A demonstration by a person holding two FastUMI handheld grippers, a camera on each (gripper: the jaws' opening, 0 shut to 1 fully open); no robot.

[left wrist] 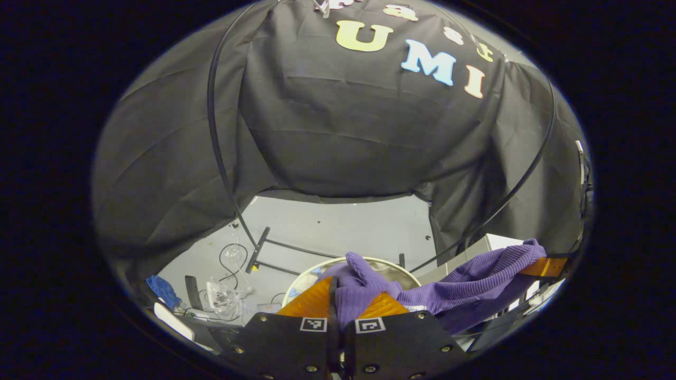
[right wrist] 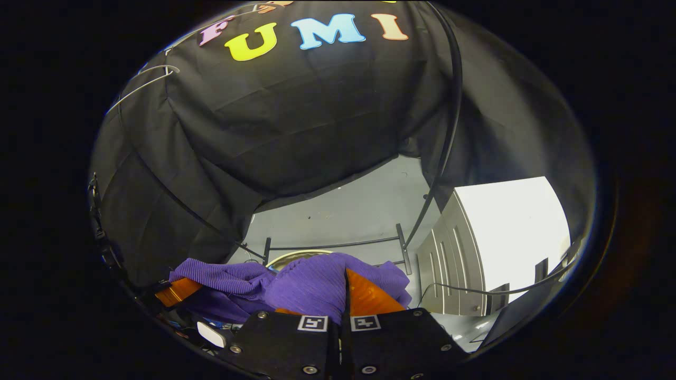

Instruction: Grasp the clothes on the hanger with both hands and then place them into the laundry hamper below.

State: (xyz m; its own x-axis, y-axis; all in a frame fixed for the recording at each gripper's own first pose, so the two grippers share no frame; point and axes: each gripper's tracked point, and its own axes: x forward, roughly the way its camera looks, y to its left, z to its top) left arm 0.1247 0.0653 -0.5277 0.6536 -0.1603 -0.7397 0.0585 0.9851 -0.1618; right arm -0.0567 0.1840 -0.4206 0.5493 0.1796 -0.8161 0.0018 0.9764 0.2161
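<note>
A purple knitted garment (left wrist: 465,285) hangs stretched between my two grippers. In the left gripper view, my left gripper (left wrist: 351,296) is shut on a bunch of it, and the cloth runs right to the right gripper (left wrist: 546,266). Just beneath sits the round pale rim of the laundry hamper (left wrist: 309,274). In the right gripper view, my right gripper (right wrist: 343,289) is shut on the garment (right wrist: 311,285), which drapes over one finger. The left gripper (right wrist: 177,291) holds the far end at the left. A bit of the hamper rim (right wrist: 293,255) peeks out behind the cloth.
A bare wire hanger (right wrist: 140,82) hangs at the upper left. The rack's black tubes (left wrist: 219,158) curve along the booth wall, with base bars on the grey floor (left wrist: 338,232). A white cabinet (right wrist: 501,237) stands to the right. Cables and a blue rag (left wrist: 161,290) lie left of the hamper.
</note>
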